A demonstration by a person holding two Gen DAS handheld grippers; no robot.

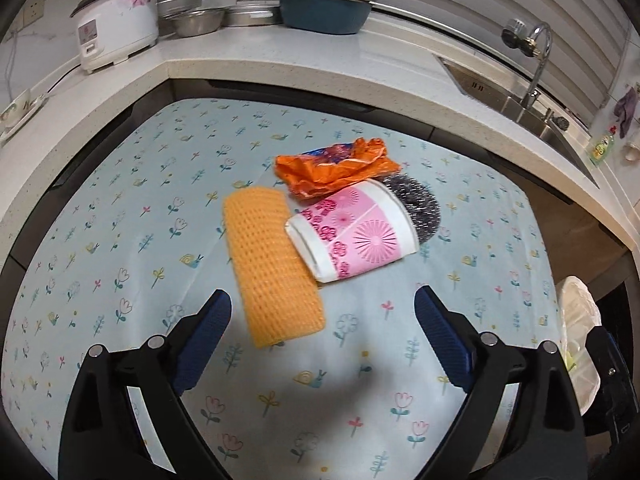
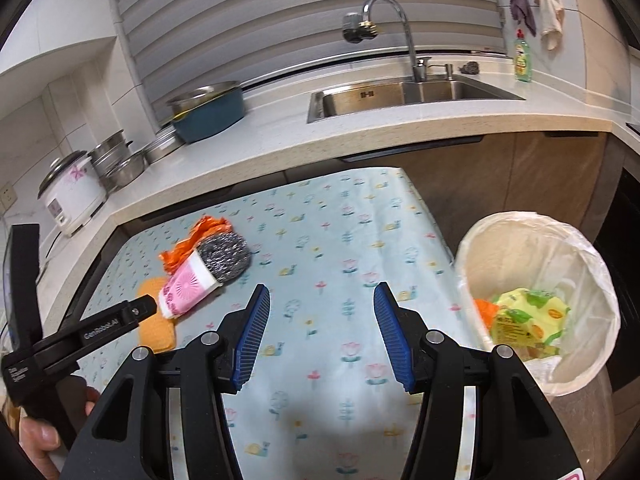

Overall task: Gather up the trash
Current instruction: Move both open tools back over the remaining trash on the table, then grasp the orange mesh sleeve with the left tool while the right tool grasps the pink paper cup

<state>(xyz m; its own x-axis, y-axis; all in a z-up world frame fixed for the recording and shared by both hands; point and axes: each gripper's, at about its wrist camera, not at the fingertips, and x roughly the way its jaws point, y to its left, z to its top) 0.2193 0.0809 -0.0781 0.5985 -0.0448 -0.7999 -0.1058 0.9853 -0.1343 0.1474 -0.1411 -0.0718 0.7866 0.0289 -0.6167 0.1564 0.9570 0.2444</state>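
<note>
A pink and white paper cup (image 1: 352, 232) lies on its side on the flowered tablecloth (image 1: 120, 216). An orange crumpled wrapper (image 1: 332, 168) lies behind it, a steel scourer (image 1: 420, 200) at its right, and an orange sponge cloth (image 1: 272, 264) at its left. My left gripper (image 1: 322, 308) is open and empty, just short of the cloth and cup. My right gripper (image 2: 320, 300) is open and empty above the cloth, right of the cup (image 2: 186, 288), wrapper (image 2: 192, 240) and scourer (image 2: 224, 256). The lined trash bin (image 2: 536, 296) stands off the table's right edge, holding yellow-green packaging.
A kitchen counter (image 2: 280, 136) wraps behind the table with a rice cooker (image 1: 116, 24), steel bowls (image 1: 196, 20), a blue basin (image 1: 324, 8), and a sink (image 2: 400, 96) with a faucet. The left gripper's body (image 2: 80, 336) shows at the left of the right wrist view.
</note>
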